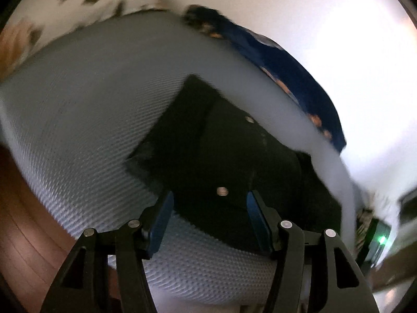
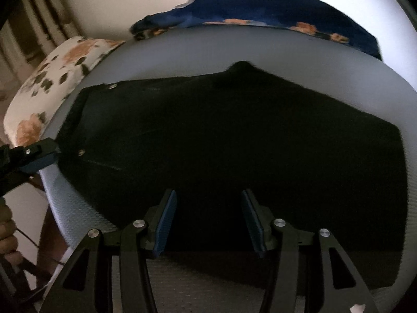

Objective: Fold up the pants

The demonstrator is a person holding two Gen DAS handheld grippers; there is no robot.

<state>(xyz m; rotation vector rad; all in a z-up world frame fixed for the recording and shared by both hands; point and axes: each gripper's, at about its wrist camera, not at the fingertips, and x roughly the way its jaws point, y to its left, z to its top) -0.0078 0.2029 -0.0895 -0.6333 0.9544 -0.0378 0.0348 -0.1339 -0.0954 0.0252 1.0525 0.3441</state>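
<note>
Black pants [image 2: 221,140] lie spread flat on a grey textured mattress [image 2: 187,49], waistband with metal rivets to the left. My right gripper [image 2: 208,198] is open and empty, low over the pants' near edge. My left gripper [image 1: 209,198] is open and empty at the waistband corner of the pants [image 1: 221,156], with a metal rivet [image 1: 222,191] between its fingers. The left gripper also shows in the right wrist view [image 2: 39,156] at the left edge, beside the waistband.
A dark blue floral pillow [image 2: 273,13] lies at the far edge of the mattress. A white floral pillow [image 2: 57,78] sits at the left. Reddish wooden floor [image 1: 23,221] lies beyond the mattress's edge. A hand [image 2: 7,234] holds the left gripper.
</note>
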